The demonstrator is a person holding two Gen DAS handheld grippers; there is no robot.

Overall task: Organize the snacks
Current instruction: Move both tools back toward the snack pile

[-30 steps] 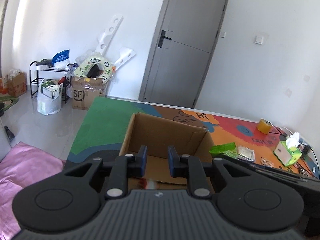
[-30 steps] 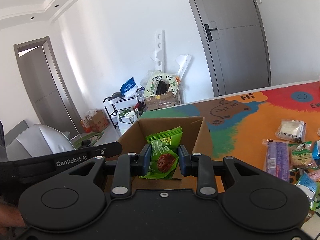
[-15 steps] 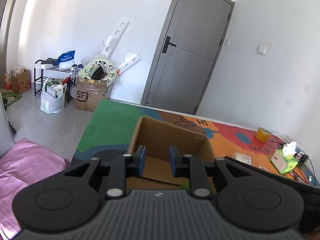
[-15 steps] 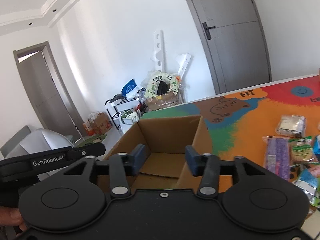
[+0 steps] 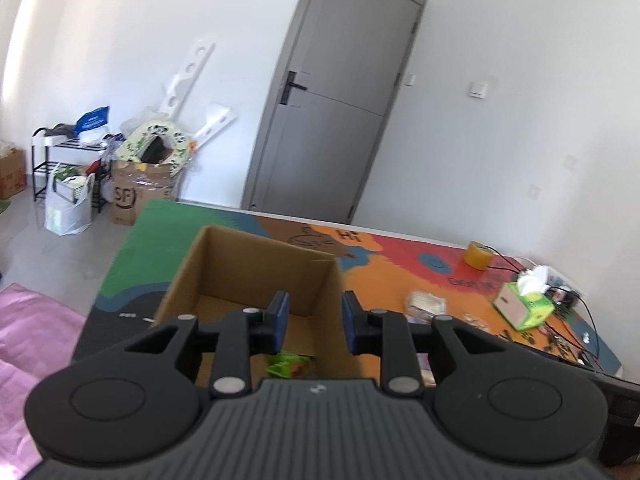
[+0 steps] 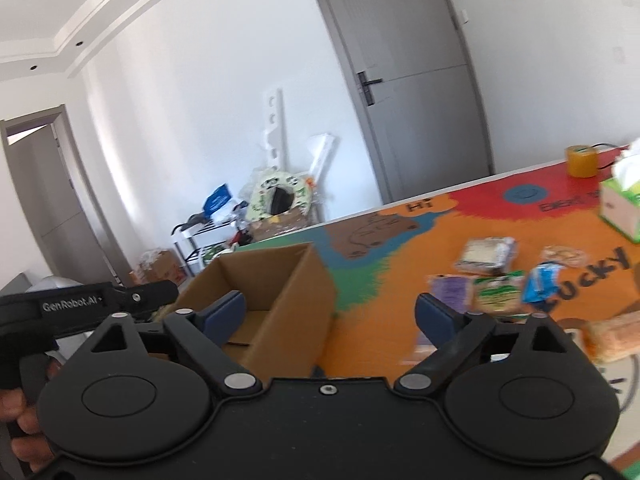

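An open cardboard box [image 5: 256, 264] stands on the colourful table mat; it also shows in the right wrist view [image 6: 280, 276]. A green snack packet [image 5: 290, 364] lies on the box floor. My left gripper [image 5: 314, 322] hovers over the box's near right corner, jaws slightly apart and empty. My right gripper [image 6: 330, 316] is wide open and empty, beside the box's right wall. Several wrapped snacks lie on the mat to the right: a purple packet [image 6: 450, 292], a green-labelled packet [image 6: 498, 290], a blue packet [image 6: 544, 280] and a clear-wrapped one [image 6: 486, 254].
A green tissue box [image 6: 622, 208] and a yellow tape roll [image 6: 582, 160] sit at the table's far right, with cables [image 5: 576, 312] nearby. Beyond the table's far edge are a grey door [image 5: 332, 120], a shoe rack [image 5: 68, 160] and cartons [image 5: 138, 196].
My right gripper let go of the green snack packet, which dropped into the box, then opened wide and swung right toward the snacks on the mat. My left gripper opened slightly.
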